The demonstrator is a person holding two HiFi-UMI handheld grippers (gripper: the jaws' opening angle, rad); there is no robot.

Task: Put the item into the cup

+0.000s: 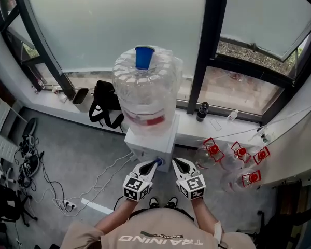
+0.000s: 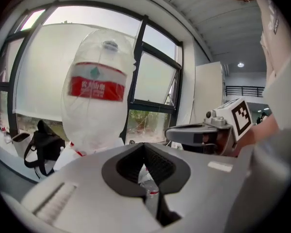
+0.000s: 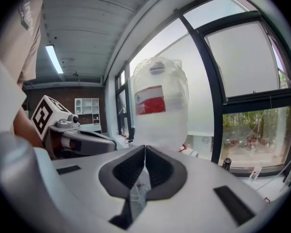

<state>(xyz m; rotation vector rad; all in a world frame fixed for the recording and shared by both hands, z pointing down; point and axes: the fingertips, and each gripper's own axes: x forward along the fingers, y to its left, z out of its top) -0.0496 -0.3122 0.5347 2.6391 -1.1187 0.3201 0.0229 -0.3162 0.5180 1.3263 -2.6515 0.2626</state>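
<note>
A big clear water jug (image 1: 145,95) with a red label stands on a white dispenser (image 1: 150,141) right in front of me. On top of the jug sits a blue cup (image 1: 144,57). My left gripper (image 1: 154,164) is shut and empty, its tip close to the dispenser's blue tap (image 1: 158,162). My right gripper (image 1: 175,163) is beside it, also shut and empty. The left gripper view shows the shut jaws (image 2: 144,147) below the jug (image 2: 98,96). The right gripper view shows the same with its jaws (image 3: 145,149) and the jug (image 3: 159,106). I see no loose item.
A black bag (image 1: 106,105) and a dark bottle (image 1: 202,110) rest on the window sill behind the dispenser. Several empty jugs with red caps (image 1: 233,157) lie on the floor to the right. Cables and a power strip (image 1: 67,204) trail over the floor to the left.
</note>
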